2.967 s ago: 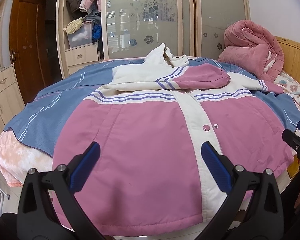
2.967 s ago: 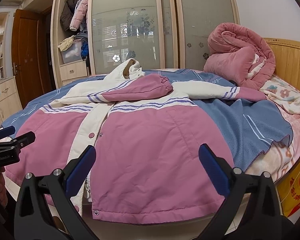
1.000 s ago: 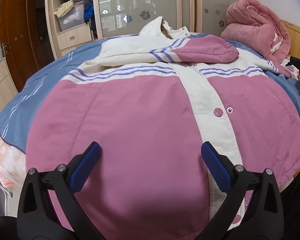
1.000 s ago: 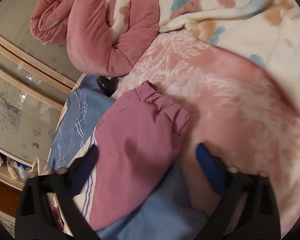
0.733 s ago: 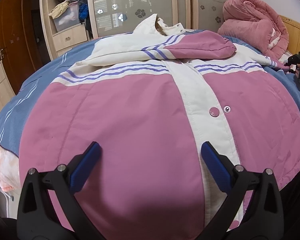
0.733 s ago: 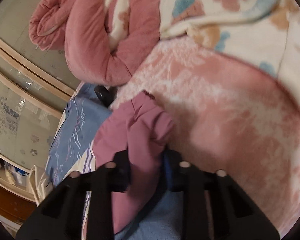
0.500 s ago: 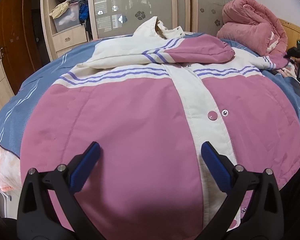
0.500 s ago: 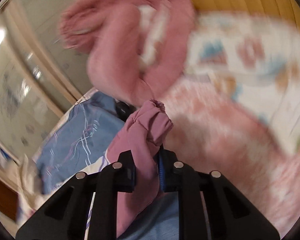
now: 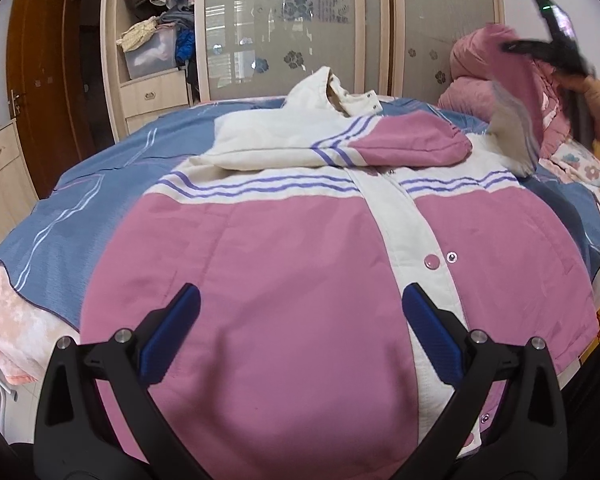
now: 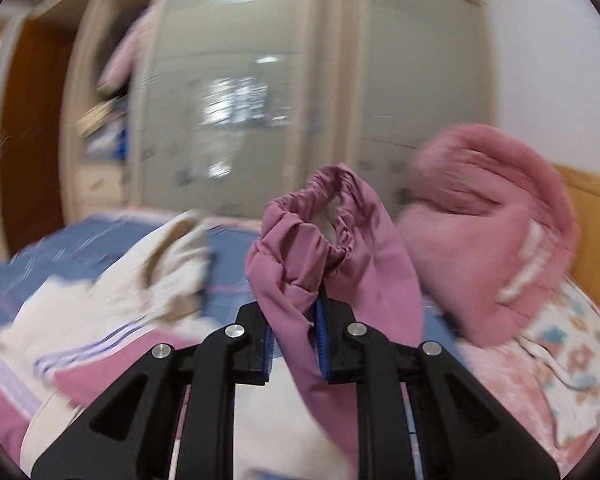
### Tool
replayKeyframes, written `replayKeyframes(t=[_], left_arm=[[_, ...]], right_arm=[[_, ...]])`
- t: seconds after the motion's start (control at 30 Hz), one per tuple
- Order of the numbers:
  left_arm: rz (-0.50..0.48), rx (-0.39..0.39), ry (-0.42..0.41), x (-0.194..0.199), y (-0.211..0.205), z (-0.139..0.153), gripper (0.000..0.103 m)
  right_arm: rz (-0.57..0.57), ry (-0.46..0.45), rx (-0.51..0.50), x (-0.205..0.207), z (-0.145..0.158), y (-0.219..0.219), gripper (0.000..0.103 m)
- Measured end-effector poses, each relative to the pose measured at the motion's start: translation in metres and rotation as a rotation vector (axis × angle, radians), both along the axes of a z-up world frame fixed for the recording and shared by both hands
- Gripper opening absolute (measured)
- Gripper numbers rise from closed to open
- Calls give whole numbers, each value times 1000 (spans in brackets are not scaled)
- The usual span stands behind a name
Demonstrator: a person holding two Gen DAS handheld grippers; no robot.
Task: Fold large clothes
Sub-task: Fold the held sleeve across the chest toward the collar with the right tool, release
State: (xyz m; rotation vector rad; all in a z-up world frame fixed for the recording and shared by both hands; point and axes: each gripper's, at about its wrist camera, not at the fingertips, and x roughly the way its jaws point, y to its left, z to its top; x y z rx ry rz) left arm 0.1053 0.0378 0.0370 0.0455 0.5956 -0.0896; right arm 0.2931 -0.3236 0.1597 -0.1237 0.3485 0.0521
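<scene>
A pink and white jacket [image 9: 300, 272] with purple stripes lies front up on the bed. One sleeve [image 9: 400, 142] is folded across its chest. My left gripper [image 9: 300, 332] is open and empty, hovering over the jacket's lower hem. My right gripper [image 10: 294, 332] is shut on the other sleeve's pink cuff [image 10: 320, 240] and holds it up in the air. In the left wrist view the lifted sleeve [image 9: 512, 120] rises at the far right, with the right gripper [image 9: 556, 52] blurred above it.
The bed has a blue cover [image 9: 112, 184]. A rolled pink quilt [image 10: 492, 216] sits by the wooden headboard [image 10: 596, 240]. A floral blanket [image 10: 572, 344] lies to the right. A wardrobe with glass doors [image 9: 292, 32] and drawers [image 9: 152, 96] stands behind.
My right gripper closed on the sleeve cuff and has lifted it off the bed, swinging up and toward the jacket. My left gripper has stayed open over the hem.
</scene>
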Motion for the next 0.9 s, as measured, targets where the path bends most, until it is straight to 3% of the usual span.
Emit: replayKeyframes(t=[0.07, 0.23, 0.3, 0.37, 0.47, 0.67, 0.73, 0.77, 0.83, 0.9], left_arm=[[3, -3, -12, -3, 3, 3, 101], [19, -4, -23, -5, 10, 6, 101], [25, 3, -29, -5, 12, 6, 101], [33, 6, -25, -3, 13, 6, 101], [36, 1, -18, -1, 14, 5, 101], [20, 15, -32, -7, 8, 6, 101], [13, 17, -30, -9, 5, 6, 101], [11, 18, -32, -10, 3, 6, 101], [3, 21, -36, -12, 0, 6, 101], [0, 24, -35, -12, -2, 5, 101]], right_arm=[[57, 89, 18, 8, -32, 36, 17], [81, 252, -50, 17, -109, 89, 22], [79, 321, -8, 21, -130, 87, 41], [104, 341, 74, 17, -134, 81, 86], [109, 270, 219, -12, -120, 68, 102], [175, 165, 656, -99, -97, 39, 102], [185, 142, 879, -124, -95, 20, 102], [185, 139, 927, -135, -95, 17, 102], [149, 151, 934, -161, -97, 15, 102], [88, 190, 834, -181, -98, 22, 102]])
